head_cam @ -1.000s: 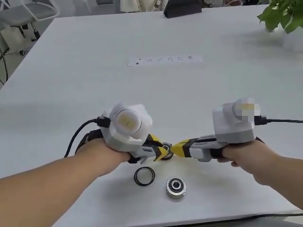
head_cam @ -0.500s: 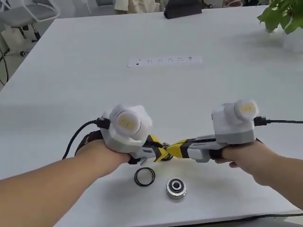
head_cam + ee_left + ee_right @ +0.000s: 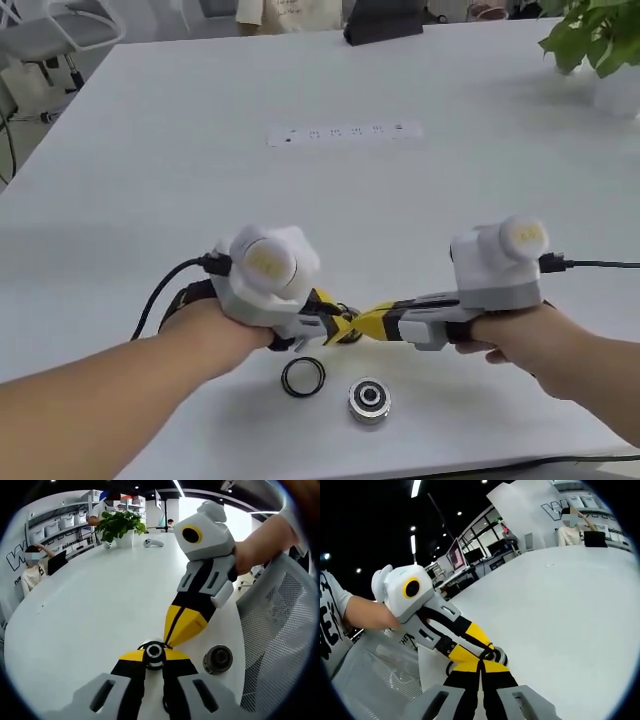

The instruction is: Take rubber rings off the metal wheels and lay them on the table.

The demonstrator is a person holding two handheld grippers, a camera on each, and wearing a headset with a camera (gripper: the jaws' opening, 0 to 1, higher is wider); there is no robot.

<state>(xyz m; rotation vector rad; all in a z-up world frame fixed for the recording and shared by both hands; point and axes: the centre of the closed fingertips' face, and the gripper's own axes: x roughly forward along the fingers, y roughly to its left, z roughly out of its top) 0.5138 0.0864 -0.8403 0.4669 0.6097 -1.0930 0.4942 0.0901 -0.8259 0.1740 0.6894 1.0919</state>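
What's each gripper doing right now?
Left gripper: shut on a metal wheel.
Right gripper: jaws shut at that wheel's edge; whether it holds anything cannot be told.

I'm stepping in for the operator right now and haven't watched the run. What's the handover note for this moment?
Left gripper: shut on a wheel.
Right gripper: shut, with its tips against that wheel's rim. I cannot tell whether it pinches the ring there.
On the table, near the person: one loose ring beside a second wheel.
Done: one ring is off and laid down, probably from the second wheel.
Left: pull the ring off the wheel in the left gripper and lay it on the table.
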